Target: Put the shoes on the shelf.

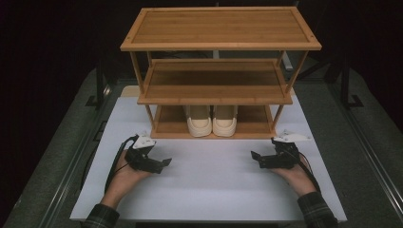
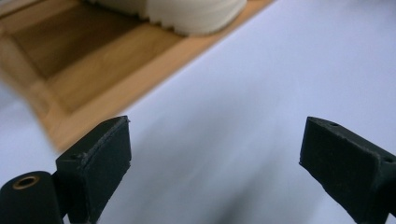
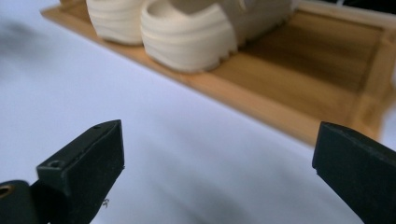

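Note:
A three-tier bamboo shoe rack (image 1: 216, 88) stands at the back of the white table (image 1: 209, 185). A pair of cream shoes (image 1: 212, 120) sits side by side on its bottom shelf, toes toward me; they show as the cream shoes (image 3: 187, 28) in the right gripper view and a cream shoe (image 2: 196, 14) in the left gripper view. My left gripper (image 1: 164, 165) rests on the table at the left front, open and holding nothing. My right gripper (image 1: 255, 158) rests at the right front, open and holding nothing. Both point inward toward the middle.
The rack's bottom shelf edge (image 2: 116, 88) lies close ahead of my left gripper, and the same shelf edge (image 3: 261, 107) ahead of my right. The rack's upper two shelves are bare. Dark floor and metal rails flank the table.

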Demonstrator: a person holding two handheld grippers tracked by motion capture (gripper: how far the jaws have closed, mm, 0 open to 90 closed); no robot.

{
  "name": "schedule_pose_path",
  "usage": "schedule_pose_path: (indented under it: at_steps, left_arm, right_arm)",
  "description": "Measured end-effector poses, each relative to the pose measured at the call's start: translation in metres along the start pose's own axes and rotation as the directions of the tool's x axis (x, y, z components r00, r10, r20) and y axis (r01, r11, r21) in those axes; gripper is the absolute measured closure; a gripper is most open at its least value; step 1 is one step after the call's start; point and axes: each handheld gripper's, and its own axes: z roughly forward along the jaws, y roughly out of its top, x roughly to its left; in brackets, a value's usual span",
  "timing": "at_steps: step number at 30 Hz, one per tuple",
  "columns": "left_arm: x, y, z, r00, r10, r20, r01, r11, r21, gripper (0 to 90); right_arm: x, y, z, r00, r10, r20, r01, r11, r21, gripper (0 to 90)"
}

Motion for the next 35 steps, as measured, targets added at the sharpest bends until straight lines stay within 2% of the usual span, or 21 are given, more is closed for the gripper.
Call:
schedule_pose_path:
  at_steps: [6,7,10,13,15,16,20,24,25,35]
  left_arm:
    - [-0.001,-0.025,-0.025,0.9998,-0.006,-0.019,0.006,0.9998,0.018,8.7]
    - [-0.001,-0.029,-0.029,0.9997,-0.007,-0.023,0.008,0.9996,0.026,8.7]
    - [-0.001,-0.045,-0.038,0.9991,-0.008,-0.041,0.010,0.9982,0.060,8.6]
    - [-0.002,-0.052,-0.042,0.9987,0.007,-0.051,-0.002,0.9967,0.082,8.6]
    - [-0.002,-0.060,-0.044,0.9986,-0.007,-0.053,0.011,0.9964,0.084,8.3]
    - [-0.002,-0.064,-0.044,0.9987,-0.012,-0.050,0.016,0.9955,0.093,4.0]
    - [0.000,-0.077,-0.044,0.9981,-0.028,-0.055,0.034,0.9914,0.126,1.8]
    - [0.004,-0.086,-0.045,0.9961,-0.081,-0.036,0.084,0.9927,0.087,0.0]
    - [0.004,-0.086,-0.045,0.9961,-0.079,-0.037,0.082,0.9930,0.085,0.0]
    - [0.004,-0.086,-0.045,0.9962,-0.078,-0.039,0.081,0.9931,0.085,0.0]
  right_arm:
    - [-0.007,-0.023,-0.027,0.9997,-0.014,0.020,0.013,0.9986,0.050,2.2]
    - [-0.007,-0.023,-0.027,0.9997,-0.014,0.020,0.013,0.9986,0.050,2.2]
    - [-0.008,-0.037,-0.039,0.9993,-0.030,0.023,0.028,0.9950,0.096,2.2]
    - [-0.009,-0.044,-0.044,0.9991,-0.034,0.026,0.031,0.9924,0.119,2.2]
    - [-0.010,-0.051,-0.048,0.9990,-0.034,0.029,0.030,0.9899,0.138,2.2]
    - [-0.013,-0.057,-0.052,0.9990,-0.035,0.028,0.031,0.9875,0.155,2.2]
    - [-0.016,-0.062,-0.057,0.9988,-0.028,0.039,0.021,0.9854,0.169,2.2]
    - [-0.020,-0.068,-0.058,0.9981,-0.030,0.054,0.018,0.9796,0.200,2.2]
    - [-0.022,-0.070,-0.056,0.9979,-0.035,0.054,0.022,0.9752,0.220,1.2]
    - [-0.022,-0.072,-0.055,0.9980,-0.035,0.053,0.023,0.9770,0.212,1.2]
